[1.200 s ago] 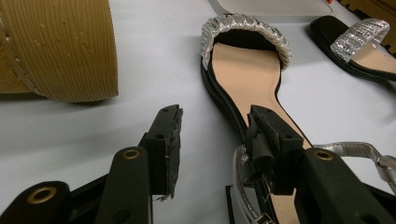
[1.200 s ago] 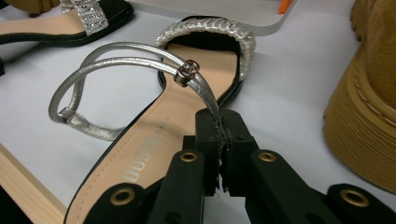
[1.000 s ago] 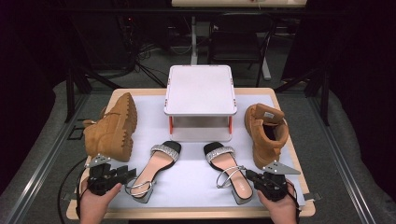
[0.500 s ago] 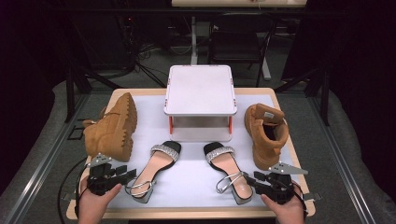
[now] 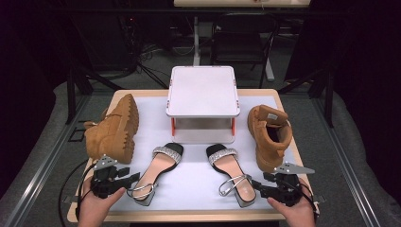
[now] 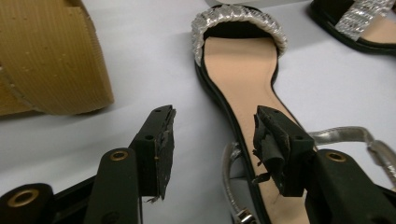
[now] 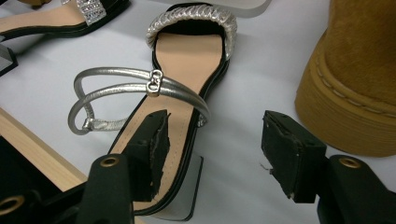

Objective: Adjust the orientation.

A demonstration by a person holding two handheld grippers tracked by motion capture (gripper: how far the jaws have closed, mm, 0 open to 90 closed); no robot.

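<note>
Two black sandals with silver straps lie on the white mat, the left sandal (image 5: 159,169) and the right sandal (image 5: 231,172). My left gripper (image 5: 125,178) is open beside the left sandal's heel; its jaws have just been opening. In the left gripper view, my gripper (image 6: 212,121) has one jaw over the sandal (image 6: 238,60) and bare mat in the gap. My right gripper (image 5: 258,185) is open at the right sandal's heel, and its jaws have just been opening too. In the right gripper view, the gripper (image 7: 217,123) has one jaw above the sandal (image 7: 187,56), pressing nothing.
A tan boot (image 5: 113,130) lies on its side at the left, and its mate (image 5: 269,135) stands upright at the right. A white raised stand (image 5: 202,92) sits at the back middle. The wooden table edge (image 5: 189,218) runs close under both hands.
The right gripper's jaws have come apart at the right sandal's heel and the hand has drawn back slightly. The left jaws stand a little wider. The shoes lie where they were.
</note>
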